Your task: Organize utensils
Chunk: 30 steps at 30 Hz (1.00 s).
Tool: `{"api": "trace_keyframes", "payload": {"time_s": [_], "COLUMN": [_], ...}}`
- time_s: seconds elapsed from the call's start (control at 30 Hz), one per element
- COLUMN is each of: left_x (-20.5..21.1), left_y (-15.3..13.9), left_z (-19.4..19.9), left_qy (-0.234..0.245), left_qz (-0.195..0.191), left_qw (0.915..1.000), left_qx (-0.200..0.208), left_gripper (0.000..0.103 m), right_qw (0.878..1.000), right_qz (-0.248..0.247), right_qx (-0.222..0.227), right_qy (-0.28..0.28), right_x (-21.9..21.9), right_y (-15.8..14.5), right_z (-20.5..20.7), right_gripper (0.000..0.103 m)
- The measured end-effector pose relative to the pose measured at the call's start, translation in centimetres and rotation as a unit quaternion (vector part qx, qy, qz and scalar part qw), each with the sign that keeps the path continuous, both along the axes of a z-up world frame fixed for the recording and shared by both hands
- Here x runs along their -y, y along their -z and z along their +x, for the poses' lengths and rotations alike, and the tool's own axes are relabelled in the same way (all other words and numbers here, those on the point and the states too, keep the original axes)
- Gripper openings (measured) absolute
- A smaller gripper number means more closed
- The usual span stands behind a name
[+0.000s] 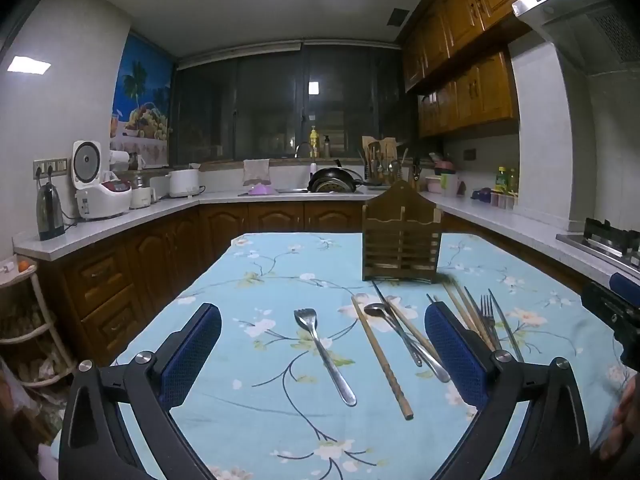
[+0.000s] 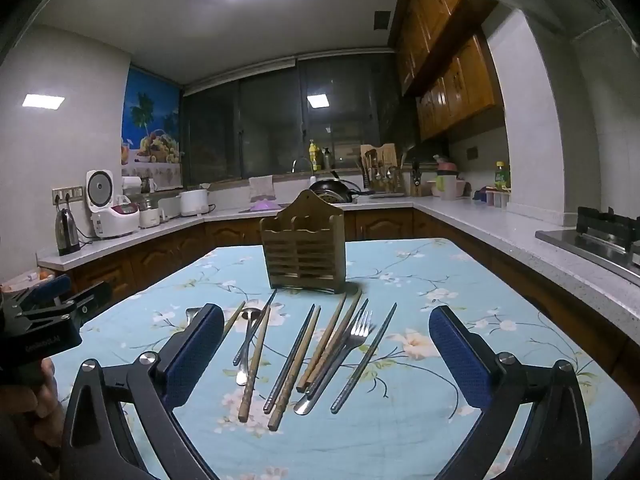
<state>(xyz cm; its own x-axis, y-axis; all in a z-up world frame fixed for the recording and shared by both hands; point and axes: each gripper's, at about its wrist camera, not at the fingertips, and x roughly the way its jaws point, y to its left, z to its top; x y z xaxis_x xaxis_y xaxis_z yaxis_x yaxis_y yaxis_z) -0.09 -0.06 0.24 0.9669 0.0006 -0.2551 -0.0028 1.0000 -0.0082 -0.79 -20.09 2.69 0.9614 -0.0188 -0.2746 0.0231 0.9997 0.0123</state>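
Note:
A slatted wooden utensil holder (image 1: 401, 240) (image 2: 303, 246) stands upright on the table with the blue flowered cloth (image 1: 260, 280) (image 2: 440, 280). In front of it lie loose utensils: a metal fork (image 1: 324, 352) apart on the left, wooden chopsticks (image 1: 380, 356) (image 2: 254, 364), a spoon (image 1: 404, 338) (image 2: 245, 344), another fork (image 2: 348, 348) and metal chopsticks (image 2: 366, 358). My left gripper (image 1: 322, 356) hovers open over the lone fork and chopsticks. My right gripper (image 2: 326, 360) hovers open over the main cluster. Neither touches anything.
Kitchen counters (image 1: 120, 224) (image 2: 500, 220) run around the table, carrying a kettle (image 1: 50, 212), a rice cooker (image 1: 100, 188), a sink with a pan (image 1: 332, 184) and a stove (image 2: 600, 236). The other gripper shows at each view's edge (image 1: 616, 308) (image 2: 36, 316).

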Motion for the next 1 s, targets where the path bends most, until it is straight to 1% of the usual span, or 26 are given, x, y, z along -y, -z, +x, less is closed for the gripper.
{"api": "trace_keyframes", "payload": {"time_s": [0.53, 0.7, 0.73, 0.83, 0.93, 0.97, 1.0], "left_x": [0.1, 0.0, 0.0, -0.3, -0.6, -0.6, -0.7], "left_y": [-0.1, 0.0, 0.0, -0.1, -0.1, -0.2, -0.3], "left_z": [0.1, 0.3, 0.4, 0.9, 2.1, 2.4, 2.9], "left_qy": [0.001, 0.004, -0.004, 0.001, 0.011, 0.014, 0.019], "left_qz": [0.000, -0.004, -0.008, -0.015, -0.031, -0.034, -0.036], "left_qw": [1.0000, 1.0000, 0.9999, 0.9997, 0.9986, 0.9982, 0.9975], "left_qx": [-0.002, -0.008, -0.008, -0.019, -0.042, -0.047, -0.057], "left_gripper": [0.102, 0.102, 0.102, 0.102, 0.102, 0.102, 0.102], "right_qw": [1.000, 1.000, 1.000, 1.000, 1.000, 1.000, 0.999], "right_qz": [0.001, 0.002, 0.002, 0.000, 0.001, 0.001, 0.004], "right_qx": [0.000, -0.001, -0.003, -0.012, -0.026, -0.032, -0.044], "right_qy": [-0.001, -0.001, -0.001, -0.002, -0.002, -0.001, 0.001], "right_x": [0.2, 0.5, 0.4, 0.9, 0.4, 0.4, 0.8], "right_y": [0.1, 0.3, -0.3, -0.6, 0.0, 0.0, 0.7], "right_z": [0.1, 0.4, 0.9, 1.3, 1.4, 1.7, 2.8], "right_gripper": [0.103, 0.103, 0.103, 0.103, 0.103, 0.103, 0.103]}}
